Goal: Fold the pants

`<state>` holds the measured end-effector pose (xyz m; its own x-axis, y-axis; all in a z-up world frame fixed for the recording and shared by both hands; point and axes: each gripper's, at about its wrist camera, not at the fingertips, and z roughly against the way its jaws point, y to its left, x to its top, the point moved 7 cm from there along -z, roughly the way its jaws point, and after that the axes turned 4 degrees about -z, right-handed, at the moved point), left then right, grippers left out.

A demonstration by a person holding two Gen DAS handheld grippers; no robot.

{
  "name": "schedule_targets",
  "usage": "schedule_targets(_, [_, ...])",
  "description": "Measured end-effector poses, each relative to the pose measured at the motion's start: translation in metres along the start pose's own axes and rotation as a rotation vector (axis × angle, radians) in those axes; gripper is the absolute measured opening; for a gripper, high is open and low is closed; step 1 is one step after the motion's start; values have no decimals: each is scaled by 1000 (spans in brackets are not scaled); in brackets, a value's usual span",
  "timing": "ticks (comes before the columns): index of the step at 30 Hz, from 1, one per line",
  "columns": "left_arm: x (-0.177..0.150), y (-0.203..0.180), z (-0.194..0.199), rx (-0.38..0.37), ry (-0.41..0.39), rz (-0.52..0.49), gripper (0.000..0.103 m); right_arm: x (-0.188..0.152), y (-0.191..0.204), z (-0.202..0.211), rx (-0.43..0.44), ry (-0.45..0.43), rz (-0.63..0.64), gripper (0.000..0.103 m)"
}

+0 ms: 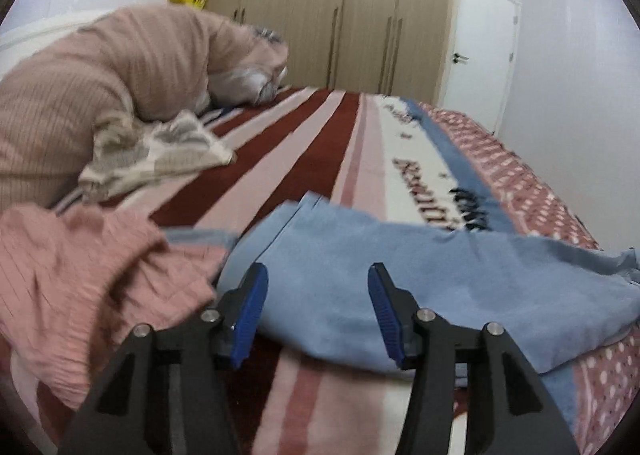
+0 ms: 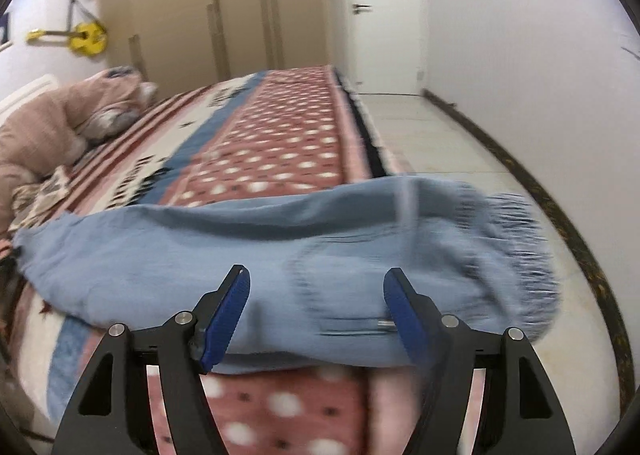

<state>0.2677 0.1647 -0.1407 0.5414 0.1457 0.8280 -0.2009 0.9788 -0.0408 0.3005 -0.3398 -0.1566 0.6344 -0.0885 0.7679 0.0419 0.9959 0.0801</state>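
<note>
Light blue pants (image 1: pixel 420 287) lie across a patterned bedspread (image 1: pixel 320 143), directly ahead of both claws. In the left wrist view, the left claw (image 1: pixel 318 287) is released, its two blue-padded fingers spread wide with nothing between them, and the pants' cloth sits just beyond and between the fingertips. The cloth there looks doubled over, with layered edges showing at its far left corner. To the left of this claw, close by, lies a crumpled pink ribbed garment (image 1: pixel 80 279). Farther ahead on the left sits a beige patterned cloth (image 1: pixel 156 159), and behind it a large tan ribbed bundle (image 1: pixel 100 71) at the head of the bed.

In the right wrist view, the right claw (image 2: pixel 316 287) is likewise released, fingers wide apart and holding nothing. The pants (image 2: pixel 280 255) stretch from far left to right just past its fingertips, with a frayed end (image 2: pixel 516 247) hanging over the bed's edge to the claw's right. The view is motion-blurred. Beyond the pants the bedspread (image 2: pixel 280 135) shows red with white dots, a blue band and stripes. To the right of the bed is pale tiled floor (image 2: pixel 440 143). Farthest away stand beige wardrobe doors (image 2: pixel 224 15), a white door (image 2: pixel 384 15), and a yellow guitar (image 2: pixel 80 38) hanging on the wall at far left.
</note>
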Motion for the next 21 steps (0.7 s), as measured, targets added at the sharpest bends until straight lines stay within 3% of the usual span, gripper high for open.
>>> schedule_targets(2, [9,-9,7,-32,-28,-13,50,2,-22,0,-66,-16,-4,77])
schedule_targets(4, [14,-21,10,-69,-41,-23,51,3,-39,-2,-111,-24,-12,78])
schedule_targets(6, [17,-33,8,-113,-40,-31,55,5,-42,-3,-91,-28,-13,77])
schedule_targets(7, [17,-43,4,-145,-28,-45,56,7,-37,-5,-34,-27,-25,75])
schedule_targets(9, [18,-63,-7,-198,-2,-76,56,12,-23,-7,66,-29,-45,58])
schedule_targets(10, [19,-74,-13,-225,11,-94,56,15,-13,-11,109,-25,-53,54])
schedule_targets(12, [20,-94,-23,-259,33,-135,56,21,12,-24,182,-4,-20,31])
schedule_targets(14, [20,-109,-32,-272,50,-165,56,25,40,-42,250,43,50,20])
schedule_targets(17, [15,-115,-40,-282,64,-179,56,23,66,-74,252,137,135,19])
schedule_targets(21, [4,-100,-47,-258,86,-165,56,26,69,-116,152,213,151,19])
